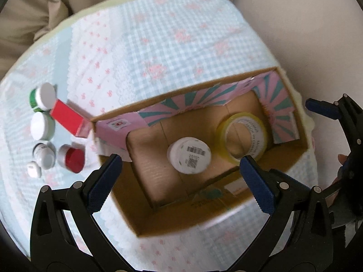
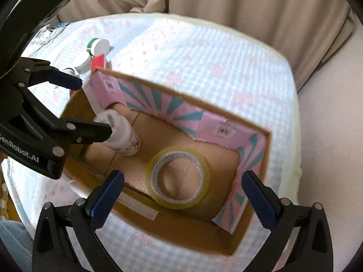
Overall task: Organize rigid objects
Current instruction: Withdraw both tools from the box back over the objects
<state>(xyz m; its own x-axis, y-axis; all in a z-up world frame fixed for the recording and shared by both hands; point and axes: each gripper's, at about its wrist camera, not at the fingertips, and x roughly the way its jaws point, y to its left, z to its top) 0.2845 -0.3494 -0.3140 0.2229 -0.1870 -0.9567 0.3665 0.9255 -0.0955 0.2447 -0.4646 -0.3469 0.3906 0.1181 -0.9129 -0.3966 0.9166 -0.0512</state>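
Blue-padded fingers (image 1: 256, 182) of the left gripper (image 1: 179, 179) stand spread above the cardboard box (image 1: 292, 165), holding nothing. Right gripper (image 2: 181, 195), likewise spread and empty, hovers over the box's other end. Inside the box: a white bottle (image 1: 189, 155) standing upright with its barcoded end uppermost, near a roll of clear yellowish tape (image 1: 241, 136) lying flat on the floor. Judged progress: two items stowed, most remaining. Outside, just beside the box's corner on the gingham cloth (image 1: 181, 45), wait a red carton (image 1: 67, 119), a green jar with white lid (image 1: 43, 99), a second white-lidded jar (image 1: 43, 128), a red-lidded jar (image 1: 71, 158) and a small white bottle (image 1: 44, 156).
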